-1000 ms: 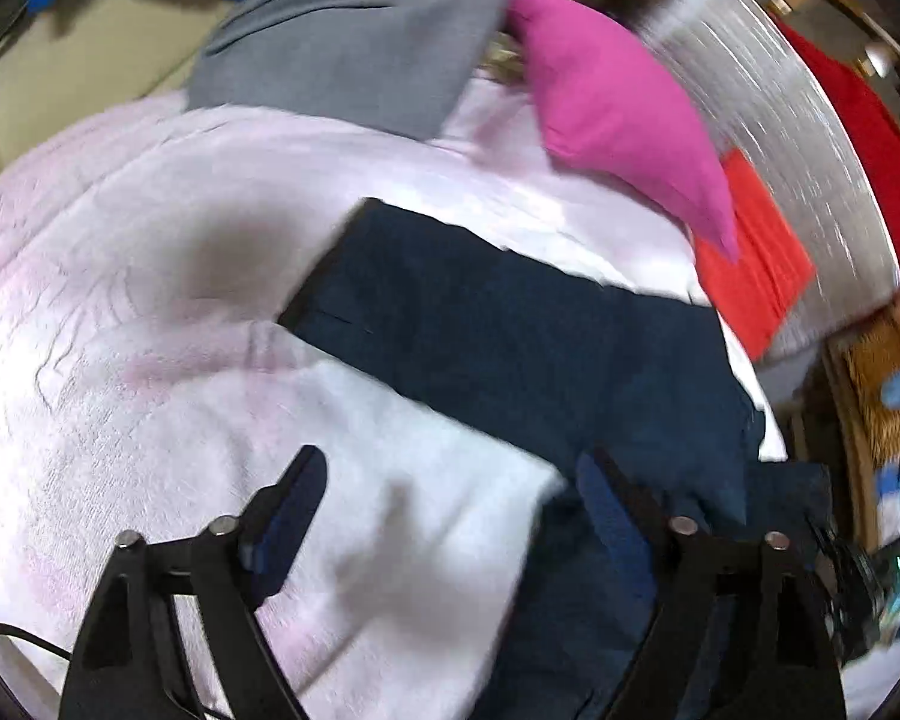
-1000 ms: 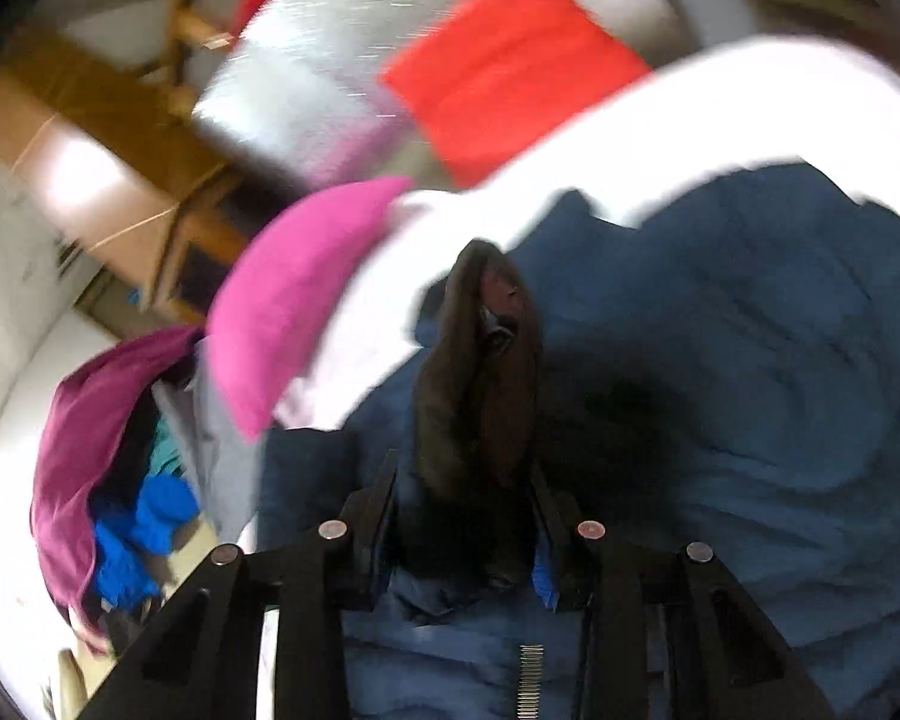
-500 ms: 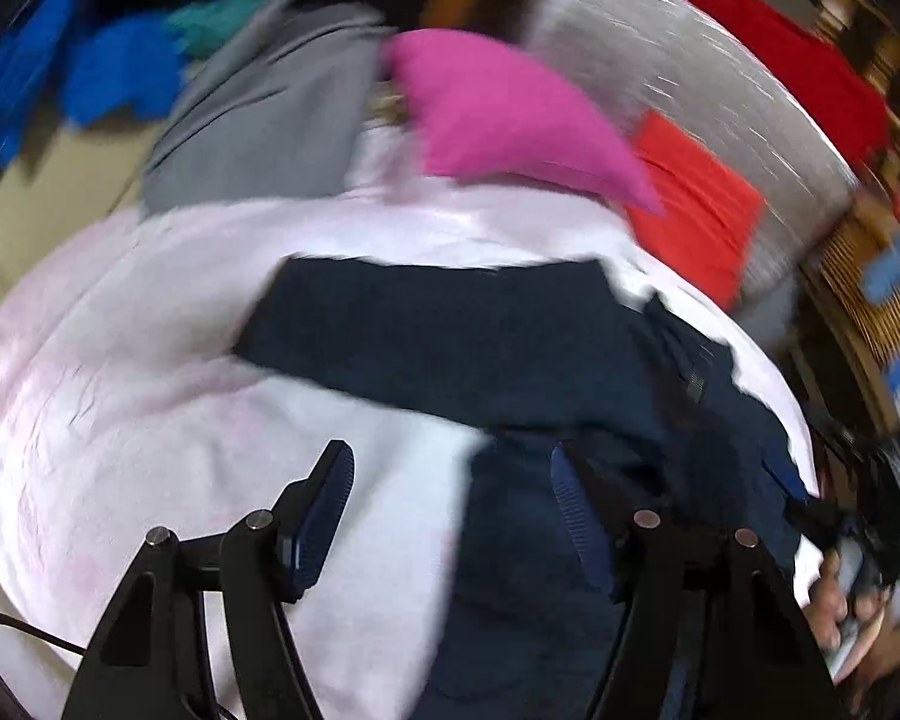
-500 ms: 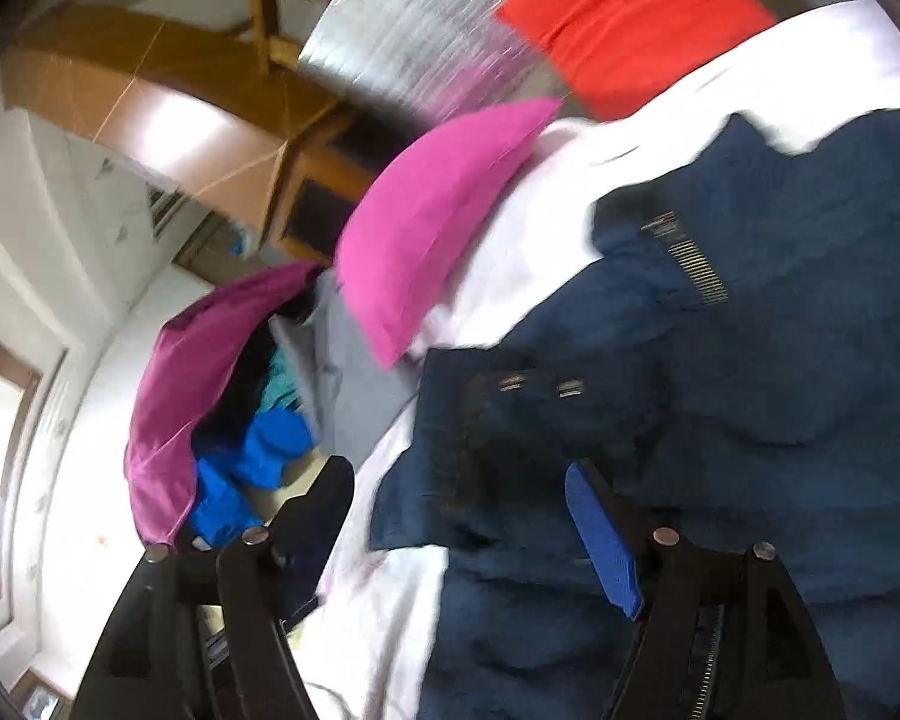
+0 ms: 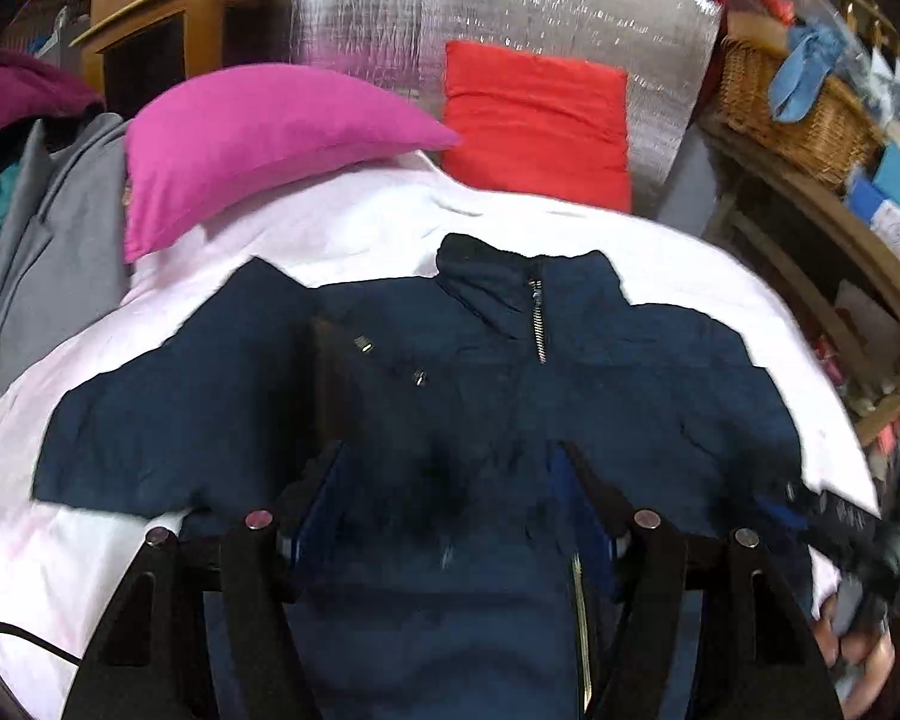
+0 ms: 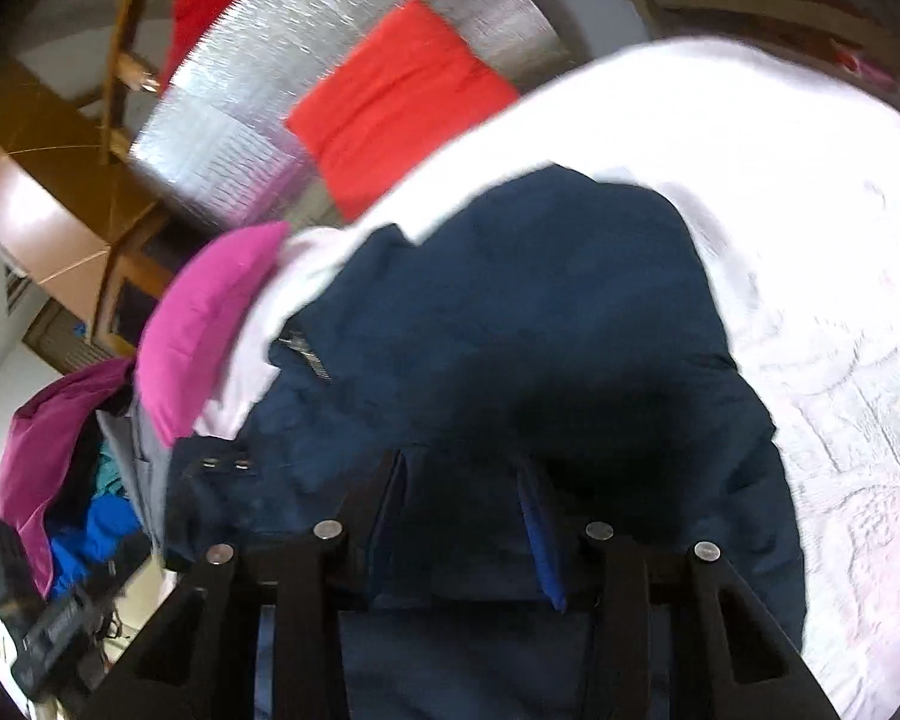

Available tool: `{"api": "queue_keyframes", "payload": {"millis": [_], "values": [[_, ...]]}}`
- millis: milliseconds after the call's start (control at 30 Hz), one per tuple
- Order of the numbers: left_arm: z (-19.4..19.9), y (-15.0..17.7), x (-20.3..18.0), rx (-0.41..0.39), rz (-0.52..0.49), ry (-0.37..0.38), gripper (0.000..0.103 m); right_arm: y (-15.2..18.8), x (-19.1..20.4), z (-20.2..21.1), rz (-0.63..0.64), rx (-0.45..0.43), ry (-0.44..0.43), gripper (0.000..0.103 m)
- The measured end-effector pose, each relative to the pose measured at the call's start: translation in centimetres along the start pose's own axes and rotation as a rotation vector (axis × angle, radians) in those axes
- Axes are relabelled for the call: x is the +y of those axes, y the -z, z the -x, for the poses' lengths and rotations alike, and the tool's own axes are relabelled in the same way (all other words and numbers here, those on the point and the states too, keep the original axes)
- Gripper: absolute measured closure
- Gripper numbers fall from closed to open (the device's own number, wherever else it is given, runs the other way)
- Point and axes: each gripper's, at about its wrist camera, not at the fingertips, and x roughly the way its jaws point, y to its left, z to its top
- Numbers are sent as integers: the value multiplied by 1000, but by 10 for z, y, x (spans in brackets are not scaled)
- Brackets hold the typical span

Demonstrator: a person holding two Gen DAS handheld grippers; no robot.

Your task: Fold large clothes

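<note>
The navy zip jacket (image 5: 570,396) lies mostly flat with one sleeve folded across its chest ahead of the empty, parted left gripper (image 5: 450,492), the body unfolded, while the right gripper (image 6: 462,504) is closing with nothing visibly pinched.

White bed (image 5: 354,228) carries navy jacket (image 5: 630,378), pink pillow (image 5: 258,138).

My left gripper (image 5: 450,498) hangs with jaws apart, angled downward; my right gripper (image 6: 462,492) is closing, nothing pinched.

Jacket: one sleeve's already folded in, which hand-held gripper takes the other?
Right, probably. The right hand-held gripper hangs over the unfolded sleeve. Its jaws are closing, nothing pinched yet. The left one sits mid-jacket.
</note>
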Motion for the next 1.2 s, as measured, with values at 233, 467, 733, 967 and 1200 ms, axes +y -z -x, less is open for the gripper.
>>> {"api": "queue_keyframes", "payload": {"millis": [233, 467, 733, 967, 1200], "values": [[-78, 7, -1, 179, -19, -120, 34, -6, -8, -4, 43, 51, -43, 66], [-85, 14, -13, 212, -104, -153, 32, -42, -5, -18, 34, 5, 67, 66], [-19, 33, -23, 127, -153, -64, 32, -28, 6, -6, 49, 25, 58, 43], [68, 69, 21, 13, -61, -36, 29, 32, 27, 38, 110, -26, -29, 39], [90, 84, 144, 18, 304, -81, 25, 75, 48, 43, 132, -22, -122, 38]]}}
